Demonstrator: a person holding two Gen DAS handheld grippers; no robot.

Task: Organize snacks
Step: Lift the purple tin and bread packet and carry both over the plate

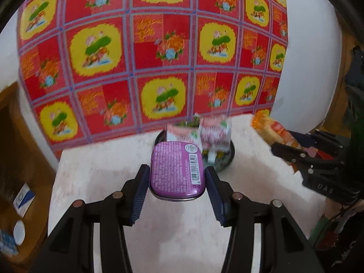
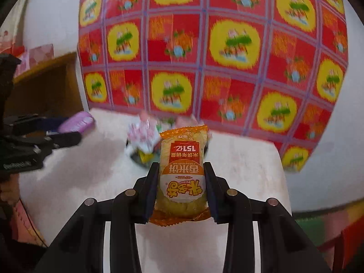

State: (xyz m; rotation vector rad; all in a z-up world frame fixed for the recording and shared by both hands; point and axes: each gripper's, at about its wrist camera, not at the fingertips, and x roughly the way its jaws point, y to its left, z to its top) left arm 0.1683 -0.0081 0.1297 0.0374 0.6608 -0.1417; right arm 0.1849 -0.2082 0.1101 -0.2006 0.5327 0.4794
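Purple tin (image 1: 176, 170): smooth metal, semi-gloss printed lid, clamped between the left gripper's (image 1: 177, 182) ribbed matt rubber-like pads.
Rice cracker packet (image 2: 183, 173): glossy orange-and-yellow plastic film with crimped ends, pinched between the right gripper's (image 2: 182, 188) matt dark pads.
Gripper arms: matt black plastic with shiny metal pins.
Small wrapped sweets (image 1: 213, 134), ahead of the left claw: crinkled shiny film.
Table (image 1: 102, 182), under both claws: pale, matt, faintly mottled.
Patterned sheet (image 1: 159, 45), beyond: glossy print.
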